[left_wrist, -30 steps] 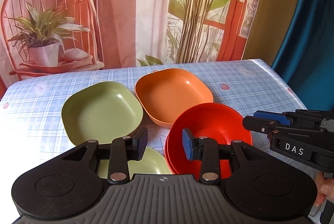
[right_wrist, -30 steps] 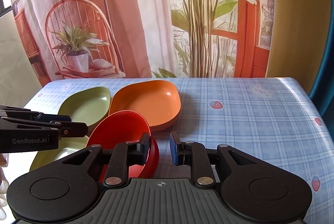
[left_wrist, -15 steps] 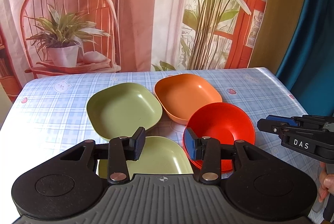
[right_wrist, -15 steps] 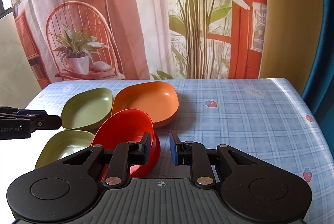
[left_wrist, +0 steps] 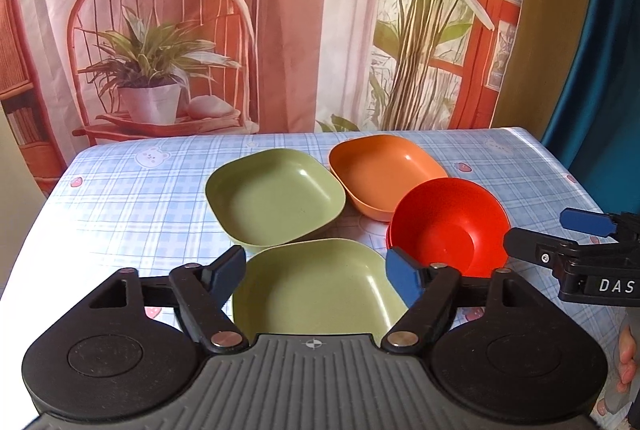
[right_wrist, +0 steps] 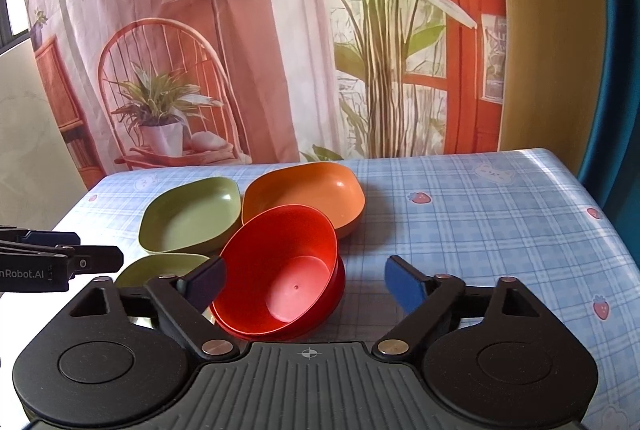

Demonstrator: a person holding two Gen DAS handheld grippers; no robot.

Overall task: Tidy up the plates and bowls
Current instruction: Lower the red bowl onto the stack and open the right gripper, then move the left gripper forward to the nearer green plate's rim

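now both tongs, left [left_wrist: 316, 268] and right [right_wrist: 304, 280], have just been opening and hold nothing. the red bowls [right_wrist: 280, 270] sit nested near the tabletop [right_wrist: 480, 230] front edge, apparently to save space; green plates [left_wrist: 276, 195] wait unstacked.

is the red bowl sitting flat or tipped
Tipped. In the right wrist view the red bowl leans, its rim higher on the far side, nested crooked in a second red bowl beneath it.
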